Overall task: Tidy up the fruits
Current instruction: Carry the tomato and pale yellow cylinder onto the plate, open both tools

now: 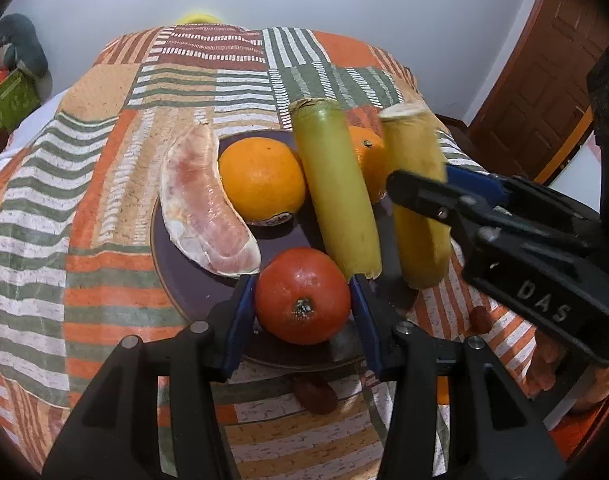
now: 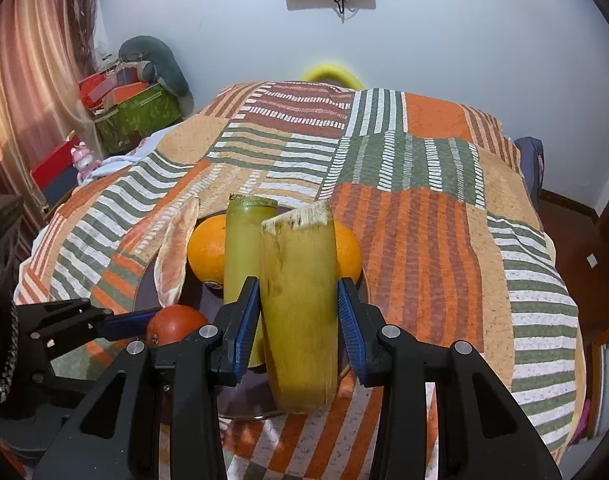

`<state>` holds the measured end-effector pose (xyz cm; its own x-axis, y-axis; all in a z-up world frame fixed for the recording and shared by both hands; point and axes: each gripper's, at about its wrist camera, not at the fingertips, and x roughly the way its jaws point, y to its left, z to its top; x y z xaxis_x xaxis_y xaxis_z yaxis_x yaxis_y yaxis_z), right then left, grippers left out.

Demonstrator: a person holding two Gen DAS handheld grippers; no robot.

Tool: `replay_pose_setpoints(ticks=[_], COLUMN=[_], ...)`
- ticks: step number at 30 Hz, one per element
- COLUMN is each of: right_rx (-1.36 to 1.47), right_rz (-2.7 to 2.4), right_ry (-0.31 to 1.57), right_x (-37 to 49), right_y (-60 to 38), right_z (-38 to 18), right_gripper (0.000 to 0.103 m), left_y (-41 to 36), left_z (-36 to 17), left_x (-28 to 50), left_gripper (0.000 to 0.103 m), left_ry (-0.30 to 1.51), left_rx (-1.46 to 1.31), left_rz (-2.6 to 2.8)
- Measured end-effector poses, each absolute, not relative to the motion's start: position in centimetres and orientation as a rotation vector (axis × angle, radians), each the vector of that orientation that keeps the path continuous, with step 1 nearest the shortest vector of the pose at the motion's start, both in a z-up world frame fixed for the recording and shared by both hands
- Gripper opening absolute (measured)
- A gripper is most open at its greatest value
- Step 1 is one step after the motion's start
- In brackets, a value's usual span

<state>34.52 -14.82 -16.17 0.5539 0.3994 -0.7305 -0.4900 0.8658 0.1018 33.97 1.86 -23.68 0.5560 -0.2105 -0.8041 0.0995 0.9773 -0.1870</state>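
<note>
Two claws are at work over one dark plate (image 1: 192,292) set on a patchwork-covered table (image 1: 104,184). The left claw (image 1: 302,300) is clamped on a red tomato (image 1: 302,296), its blue pads against either flank, holding the fruit at the plate's near edge; judged from this, the tomato is being set among the fruit already gathered there. The right claw (image 2: 298,312) is clamped on a yellow-green cut stalk (image 2: 300,312), possibly sugarcane, gripped mid-length so it stays level and points straight ahead of the claw.

Ahead of the left claw lie a pomelo segment (image 1: 206,204), an orange (image 1: 262,178), a second stalk (image 1: 336,188) and, behind that stalk, a second orange (image 1: 370,160). The grouping suggests the plate is the collecting point.

Left wrist view shows the held stalk's near end hanging past the plate rim over the cloth, and small reddish fruits (image 1: 314,394) on the cloth beneath the claw; these are too blurred to name. Right wrist view hides those, but shows the held stalk's rough cut end and the left claw low at its left, beside the tomato.
</note>
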Motion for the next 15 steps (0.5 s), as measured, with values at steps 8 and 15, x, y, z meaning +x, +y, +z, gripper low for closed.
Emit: replay_pose_setpoints(ticks=[8,15], right_rx=[-0.119,-0.12], right_rz=[0.514,0.497], right_ry=[0.847,0.821], right_x=[33.9,32.0], right_y=[-15.9,-17.4], right_z=[-15.9,-14.0], right_gripper=[0.041,0.043], left_y=[2.3,2.7], left_z=[-22.5,-19.9], left_x=[33.1,31.2], left_gripper=[0.05,0.05], left_ry=[0.934,0.896], left_rx=[-0.13,-0.124], left_rz=[-0.162,-0.144])
